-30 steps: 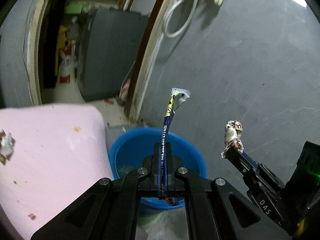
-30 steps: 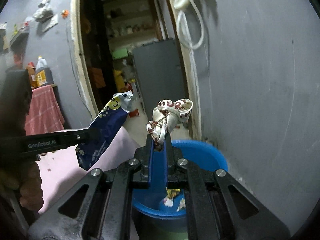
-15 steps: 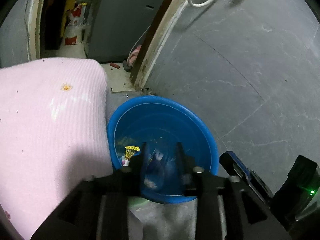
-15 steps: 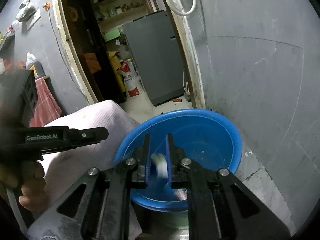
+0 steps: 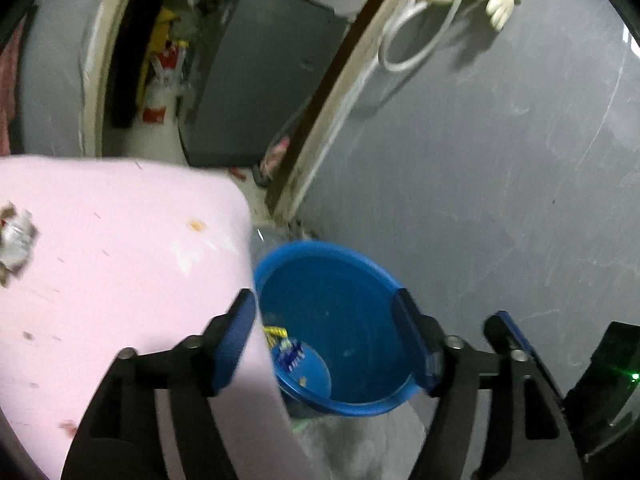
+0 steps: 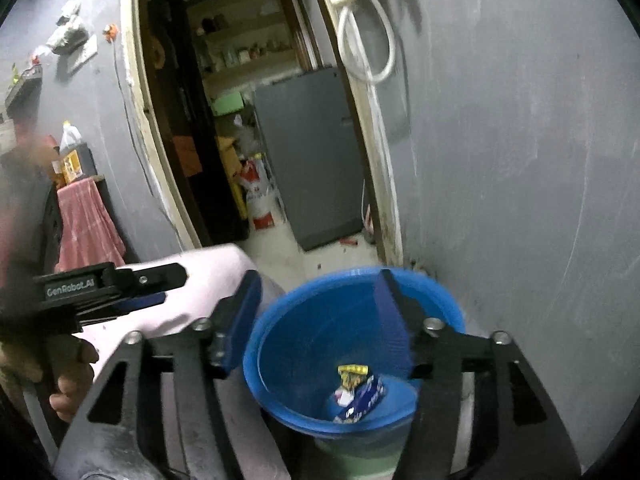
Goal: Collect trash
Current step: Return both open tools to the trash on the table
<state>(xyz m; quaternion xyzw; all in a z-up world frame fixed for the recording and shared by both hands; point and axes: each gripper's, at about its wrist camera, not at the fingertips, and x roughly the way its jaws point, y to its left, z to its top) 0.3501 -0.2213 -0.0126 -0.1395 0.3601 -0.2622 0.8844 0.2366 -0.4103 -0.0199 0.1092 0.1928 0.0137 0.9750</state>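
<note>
A blue tub (image 5: 360, 280) stands on the floor between the pink-covered surface and the grey wall; it also shows in the right wrist view (image 6: 440, 300). Wrappers (image 5: 290, 350) lie on its bottom, a blue and yellow packet among them (image 6: 358, 394). My left gripper (image 5: 326, 334) is open and empty above the tub. My right gripper (image 6: 320, 320) is open and empty above the tub too. It shows at the lower right of the left wrist view (image 5: 508, 332). The left gripper shows at the left of the right wrist view (image 6: 148, 284). A crumpled wrapper (image 5: 14, 238) lies on the pink cover.
The pink cover (image 5: 120, 280) fills the left side, with small crumbs on it. A grey wall (image 5: 480, 160) stands close on the right. A doorway (image 6: 240, 140) behind leads to a cluttered room with a grey cabinet (image 6: 316, 152). A white cable (image 6: 360, 32) hangs on the wall.
A second ago my left gripper held a blue wrapper and my right a crumpled white one. Both dipped toward the tub, opened, and the wrappers dropped in. Both jaws now stand wide.
</note>
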